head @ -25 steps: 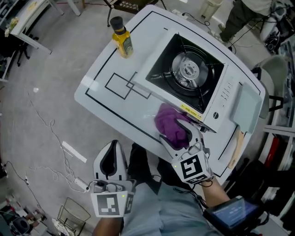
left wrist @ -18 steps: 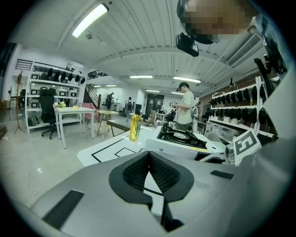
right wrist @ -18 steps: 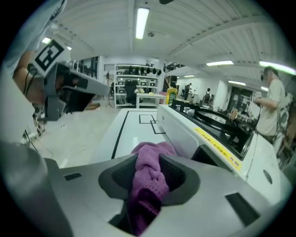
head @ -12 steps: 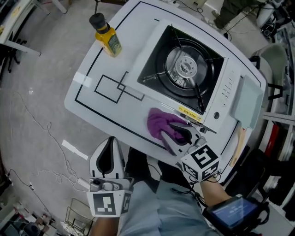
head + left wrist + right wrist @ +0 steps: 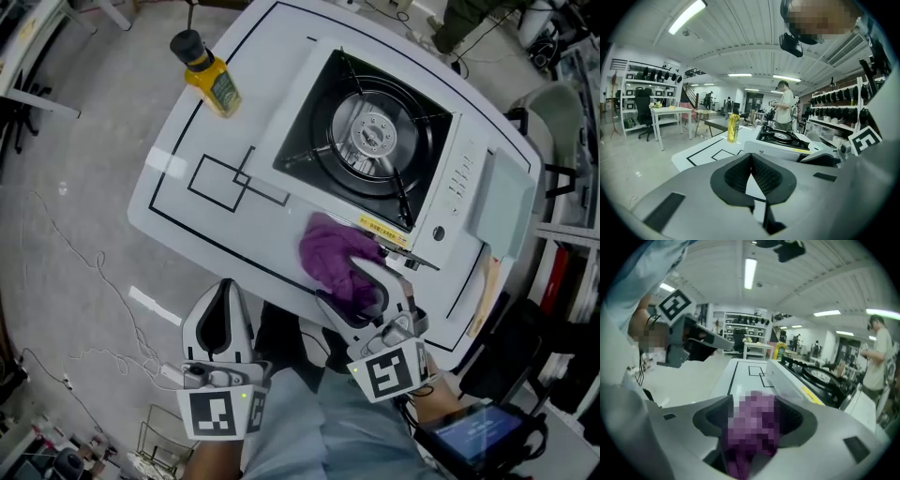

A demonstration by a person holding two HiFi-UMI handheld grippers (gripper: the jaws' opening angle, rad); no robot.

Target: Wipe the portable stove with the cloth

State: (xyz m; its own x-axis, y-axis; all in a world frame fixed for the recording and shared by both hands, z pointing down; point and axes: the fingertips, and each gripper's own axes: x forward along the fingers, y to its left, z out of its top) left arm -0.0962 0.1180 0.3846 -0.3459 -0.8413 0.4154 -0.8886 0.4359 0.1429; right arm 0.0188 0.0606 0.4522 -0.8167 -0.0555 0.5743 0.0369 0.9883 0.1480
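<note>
The portable stove (image 5: 457,178), white with a black burner well, stands on the white table (image 5: 178,202). A purple cloth (image 5: 328,251) lies bunched against the stove's near edge. My right gripper (image 5: 342,281) straddles the cloth. Its jaws have just been opening and stand wide, so the cloth (image 5: 752,427) sits between the pads without being pressed. Past the cloth in the right gripper view is the stove (image 5: 811,380). My left gripper (image 5: 222,319) hangs off the table's near side, shut and empty. From the left gripper (image 5: 751,171) the stove (image 5: 780,137) shows ahead.
A yellow bottle (image 5: 208,77) with a black cap stands at the table's far left corner. Black tape rectangles (image 5: 220,178) mark the tabletop. A pale green board (image 5: 497,206) and a wooden handle (image 5: 480,291) lie right of the stove. A person (image 5: 786,105) stands beyond the table.
The right gripper's jaws closed on the cloth half a second ago and have now spread wide again. The cloth stays by the stove's near edge. The left gripper barely shifted.
</note>
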